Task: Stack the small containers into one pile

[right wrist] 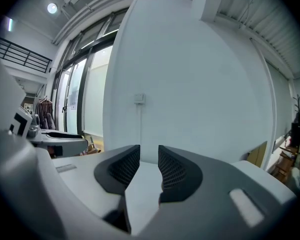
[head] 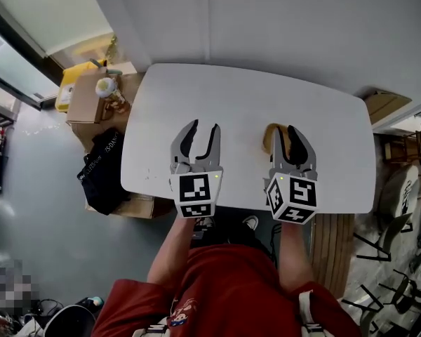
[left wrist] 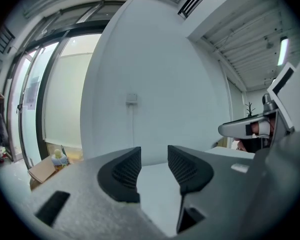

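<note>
In the head view both grippers hover side by side over the near half of a white table. My left gripper is open with only bare tabletop showing between its fingers. My right gripper is open too. A small tan object lies on the table, mostly hidden under the right gripper's left finger; I cannot tell what it is. In the left gripper view the left gripper has nothing between its dark ribbed pads, and the same goes for the right gripper in the right gripper view. Both point at a white wall.
Cardboard boxes and a yellow item stand left of the table, with a black bag beside them. A wooden panel leans at the right, and chairs stand lower right. The person's red shirt fills the foreground.
</note>
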The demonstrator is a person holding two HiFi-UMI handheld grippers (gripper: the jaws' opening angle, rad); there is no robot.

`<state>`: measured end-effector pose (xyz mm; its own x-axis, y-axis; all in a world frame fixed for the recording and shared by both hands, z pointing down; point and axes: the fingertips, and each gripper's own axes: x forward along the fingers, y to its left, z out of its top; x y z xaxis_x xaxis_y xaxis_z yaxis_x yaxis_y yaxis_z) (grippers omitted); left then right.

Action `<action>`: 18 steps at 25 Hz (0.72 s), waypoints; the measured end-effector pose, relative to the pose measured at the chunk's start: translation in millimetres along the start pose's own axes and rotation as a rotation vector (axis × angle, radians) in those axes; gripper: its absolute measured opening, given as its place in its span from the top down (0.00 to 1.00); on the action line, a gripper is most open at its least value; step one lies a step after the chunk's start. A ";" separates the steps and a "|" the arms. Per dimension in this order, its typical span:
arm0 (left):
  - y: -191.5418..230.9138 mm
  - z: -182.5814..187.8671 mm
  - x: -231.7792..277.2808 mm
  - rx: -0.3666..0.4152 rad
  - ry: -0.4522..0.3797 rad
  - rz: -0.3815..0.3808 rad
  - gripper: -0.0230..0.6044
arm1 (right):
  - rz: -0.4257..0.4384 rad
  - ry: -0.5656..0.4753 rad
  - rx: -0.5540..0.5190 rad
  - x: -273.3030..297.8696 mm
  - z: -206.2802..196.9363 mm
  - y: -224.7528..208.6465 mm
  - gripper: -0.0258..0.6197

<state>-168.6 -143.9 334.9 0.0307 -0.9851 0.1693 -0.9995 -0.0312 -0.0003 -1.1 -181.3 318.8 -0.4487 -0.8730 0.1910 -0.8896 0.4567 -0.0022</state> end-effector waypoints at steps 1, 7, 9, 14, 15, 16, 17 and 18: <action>4.9 7.0 -4.1 0.000 -0.017 0.000 0.69 | 0.005 -0.010 0.003 -1.3 4.1 7.3 0.78; 16.0 58.6 -32.6 -0.005 -0.154 -0.031 0.70 | 0.022 -0.110 -0.006 -23.0 39.7 44.7 0.78; 18.8 74.4 -43.7 -0.021 -0.218 -0.016 0.70 | 0.028 -0.154 -0.024 -32.0 49.8 51.9 0.78; 16.0 83.4 -58.0 0.015 -0.265 0.020 0.70 | 0.045 -0.255 -0.072 -49.6 65.6 53.6 0.78; 14.0 82.5 -58.7 0.020 -0.265 0.020 0.70 | 0.044 -0.264 -0.081 -51.8 66.7 52.7 0.78; 11.7 81.8 -59.3 0.023 -0.266 0.022 0.70 | 0.043 -0.268 -0.088 -53.7 67.0 51.4 0.78; 9.3 81.6 -59.7 0.025 -0.267 0.025 0.70 | 0.044 -0.270 -0.093 -54.9 66.9 49.9 0.78; 7.0 82.1 -59.6 0.024 -0.269 0.030 0.71 | 0.047 -0.269 -0.094 -55.5 66.8 47.9 0.78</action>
<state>-177.0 -99.3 243.9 0.0050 -0.9950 -0.0994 -0.9997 -0.0025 -0.0253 -24.5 -122.3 242.6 -0.5073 -0.8585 -0.0748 -0.8609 0.5010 0.0888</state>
